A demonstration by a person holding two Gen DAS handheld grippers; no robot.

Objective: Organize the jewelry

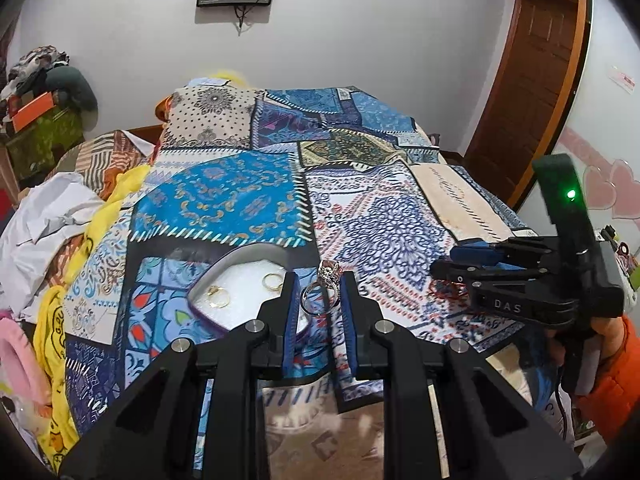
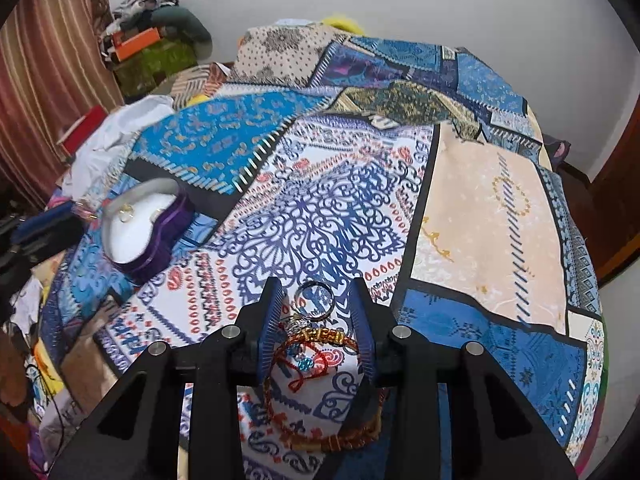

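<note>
Your left gripper [image 1: 320, 300] is clamped on a stone-set ring [image 1: 322, 292], lifted just beside the heart-shaped box [image 1: 224, 264]. It looks light, rigid and slippery; keep the pads on the band, not the setting. Your right gripper [image 2: 316, 320] stands apart over a plain ring [image 2: 314, 299] and soft cord bracelets [image 2: 320, 384] on the patterned bedspread [image 2: 480, 208].

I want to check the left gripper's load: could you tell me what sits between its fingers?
A silver ring with a stone setting, pinched between the left gripper fingers, shown in the left wrist view.

2 low wrist views, shared bedspread [image 1: 248, 200]
</note>
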